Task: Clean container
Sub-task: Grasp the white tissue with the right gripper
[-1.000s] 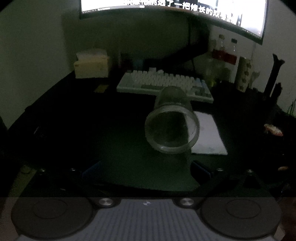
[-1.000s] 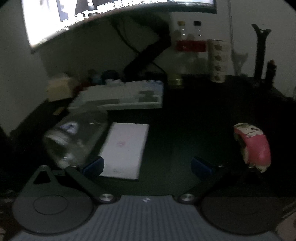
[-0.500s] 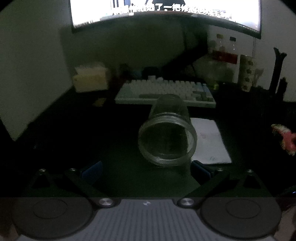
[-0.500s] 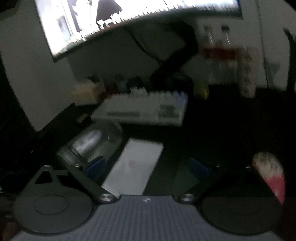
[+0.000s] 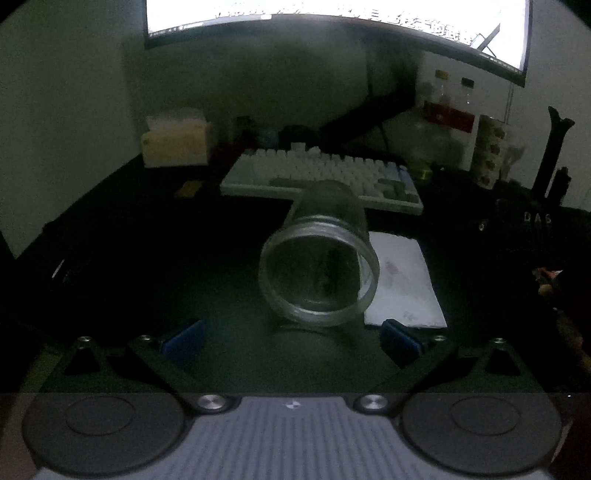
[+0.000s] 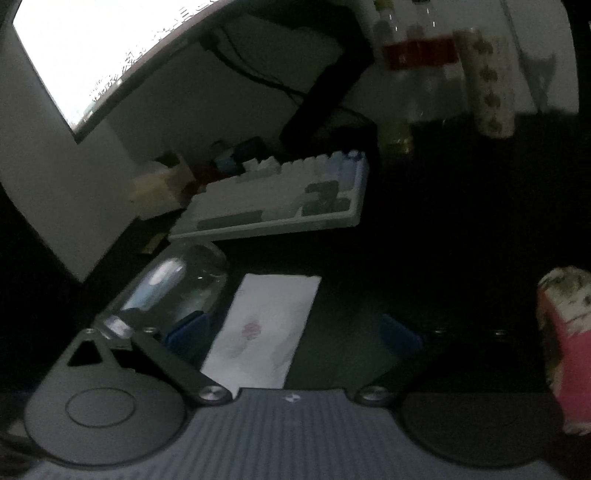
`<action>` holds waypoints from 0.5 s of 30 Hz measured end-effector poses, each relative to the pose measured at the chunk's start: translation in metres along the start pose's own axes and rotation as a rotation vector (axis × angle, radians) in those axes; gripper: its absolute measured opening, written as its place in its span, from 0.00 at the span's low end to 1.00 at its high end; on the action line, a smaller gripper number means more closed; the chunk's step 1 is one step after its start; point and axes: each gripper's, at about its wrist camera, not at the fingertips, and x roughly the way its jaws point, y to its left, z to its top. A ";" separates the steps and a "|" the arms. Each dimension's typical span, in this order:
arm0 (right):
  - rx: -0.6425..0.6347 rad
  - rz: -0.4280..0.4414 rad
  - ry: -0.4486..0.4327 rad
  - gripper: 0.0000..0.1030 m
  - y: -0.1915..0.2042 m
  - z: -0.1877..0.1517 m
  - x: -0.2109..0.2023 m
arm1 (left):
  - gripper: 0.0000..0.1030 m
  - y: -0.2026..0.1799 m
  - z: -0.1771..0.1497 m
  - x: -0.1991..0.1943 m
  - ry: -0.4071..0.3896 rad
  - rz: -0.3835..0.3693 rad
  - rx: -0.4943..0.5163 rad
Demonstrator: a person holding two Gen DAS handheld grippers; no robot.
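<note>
Dim desk scene w/ two wrist views. Going left to right: a pale box (image 5: 173,142) is sitting toward the desk's (image 5: 122,258) back-left corner, and a white keyboard (image 5: 321,177) is lying along the back edge under a bright monitor (image 5: 332,22). In front of the keyboard, near the desk's middle, a clear glass jar (image 5: 319,266) is lying on its side w/ its open mouth facing the left gripper (image 5: 291,336); prob. laid down that way so the inside is reachable for wiping. No lid is showing. The left gripper is hovering just short of the jar's rim, fingers spread wide, blue pads (image 5: 184,338) sitting either side of the mouth & touching nothing, so the jar is lying straight ahead, centred betw. the fingers but beyond their tips. Just right of the jar, edge touching or nearly so, a folded white wipe or tissue (image 5: 400,280) is lying flat, likely the cleaning cloth kept within reach. In the tilted right view, the right gripper (image 6: 295,332) is also spread & empty, pointing over the near end of the wipe (image 6: 266,328), w/ the jar (image 6: 173,291) off by its left finger. Further right, a pink-and-white object (image 6: 565,343), too blurred to identify, is sitting near the desk's right edge; bottles (image 5: 448,107) are standing at the back-right corner. Whether the jar's inside is clean or dirty can't be told in this light.
</note>
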 end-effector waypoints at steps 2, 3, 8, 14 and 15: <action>-0.030 -0.013 -0.001 0.97 0.005 -0.001 -0.003 | 1.00 0.005 -0.001 -0.002 0.005 -0.007 -0.017; -0.056 -0.026 -0.005 0.97 0.010 -0.003 -0.005 | 1.00 0.008 -0.001 -0.003 0.004 -0.009 -0.026; -0.167 -0.066 -0.035 0.90 0.029 -0.011 -0.007 | 1.00 0.012 -0.001 -0.002 0.011 0.010 -0.036; -0.181 -0.046 0.035 0.12 0.025 -0.018 0.006 | 0.99 0.002 -0.003 -0.003 0.002 0.013 -0.026; -0.175 -0.040 0.045 0.05 0.023 -0.018 0.009 | 0.96 -0.001 -0.003 -0.005 -0.010 0.010 -0.011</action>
